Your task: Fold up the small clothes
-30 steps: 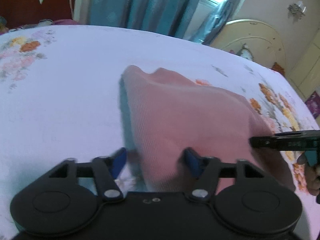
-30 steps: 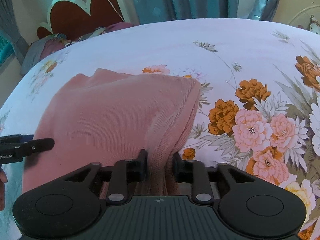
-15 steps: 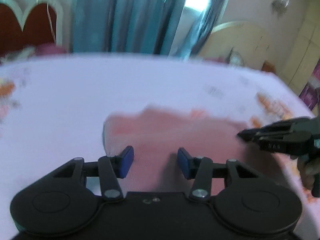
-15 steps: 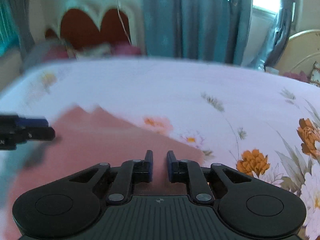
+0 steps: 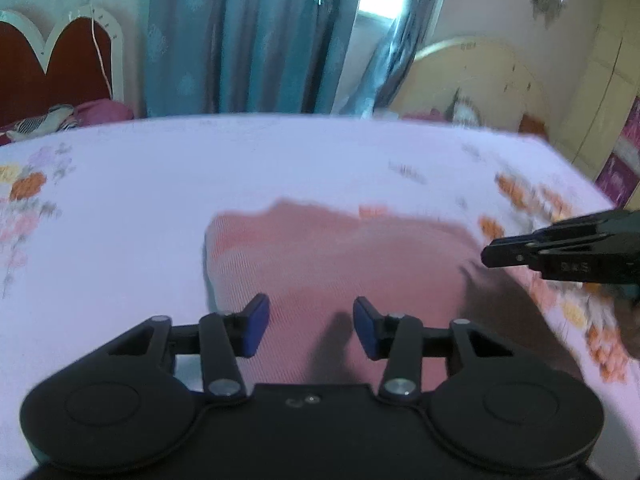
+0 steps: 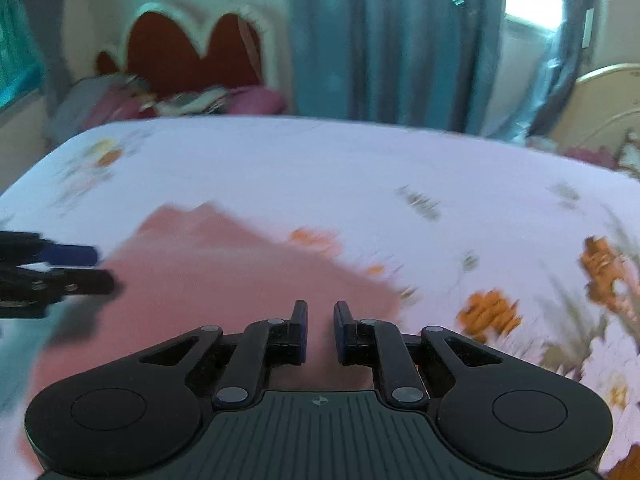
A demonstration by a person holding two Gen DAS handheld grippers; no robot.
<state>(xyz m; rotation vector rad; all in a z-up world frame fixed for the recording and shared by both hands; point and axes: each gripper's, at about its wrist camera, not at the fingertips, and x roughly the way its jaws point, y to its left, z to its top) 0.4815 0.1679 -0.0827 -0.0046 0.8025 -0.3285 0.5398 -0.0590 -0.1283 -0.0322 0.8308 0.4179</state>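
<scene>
Two wrist cameras, low over the bed

Both face the teal curtains point(image 5: 240, 40), sharing the folded pink ribbed garment point(image 5: 340, 264) point(image 6: 224, 280).

You see a plain salmon-pink garment point(image 5: 340, 256) on a white bedsheet point(image 6: 360, 176) printed with orange and pink flowers; teal curtains point(image 5: 248, 36) hang beside a dark red headboard point(image 6: 192, 52).

A wide bed point(image 6: 360, 168) fills the middle of both views, covered by a pale lilac-white sheet point(image 5: 200, 184) printed with orange and pink flowers point(image 6: 488, 312) (thickest toward its right side, fainter at the far left). A pink ribbed garment point(image 5: 340, 256) lies flat on the sheet near its front edge, folded over, its far edge slightly uneven. The surfaces look blurred.
</scene>
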